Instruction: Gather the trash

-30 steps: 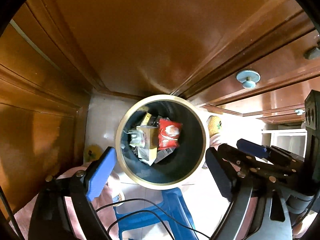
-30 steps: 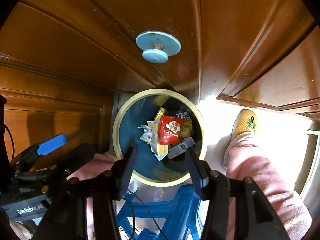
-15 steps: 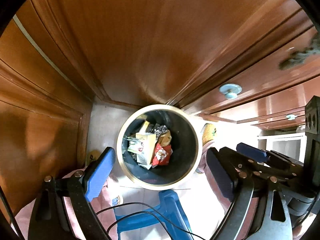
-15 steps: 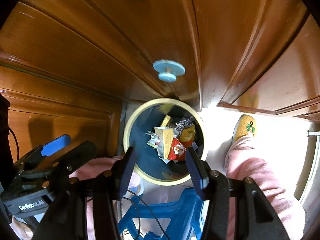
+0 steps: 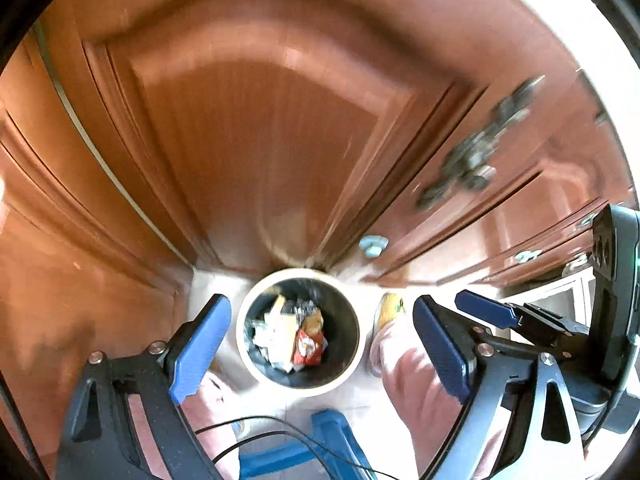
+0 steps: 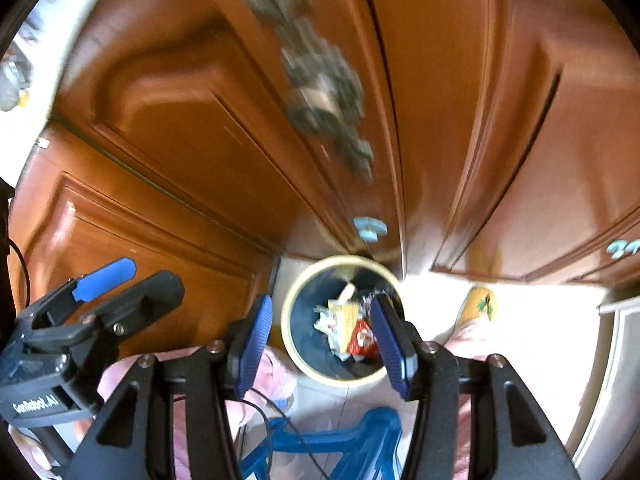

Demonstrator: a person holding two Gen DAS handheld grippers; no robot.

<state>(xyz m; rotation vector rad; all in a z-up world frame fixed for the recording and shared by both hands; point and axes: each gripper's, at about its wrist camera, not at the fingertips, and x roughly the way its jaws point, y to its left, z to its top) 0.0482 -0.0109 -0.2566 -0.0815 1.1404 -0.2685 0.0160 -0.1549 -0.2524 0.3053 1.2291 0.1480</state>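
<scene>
Progress: the collecting stage appears largely complete. The trash (image 5: pixel 292 336) lies inside the round bin (image 5: pixel 362 344), which stands on the pale floor (image 6: pixel 520 320) hard against the foot of the wooden cabinets (image 5: pixel 256 120). No loose litter shows on the floor that is in view; whether items remain elsewhere cannot be told.

Left gripper (image 5: pixel 320 344): jaws wide apart, empty, high above the bin. Right gripper (image 6: pixel 320 340): jaws apart, empty, likewise above it.

Condition of trash: a crumpled heap of light wrappers, among them a red packet (image 6: pixel 362 340), a yellow carton (image 6: pixel 344 316) and whitish paper. Both views are blurred.
</scene>
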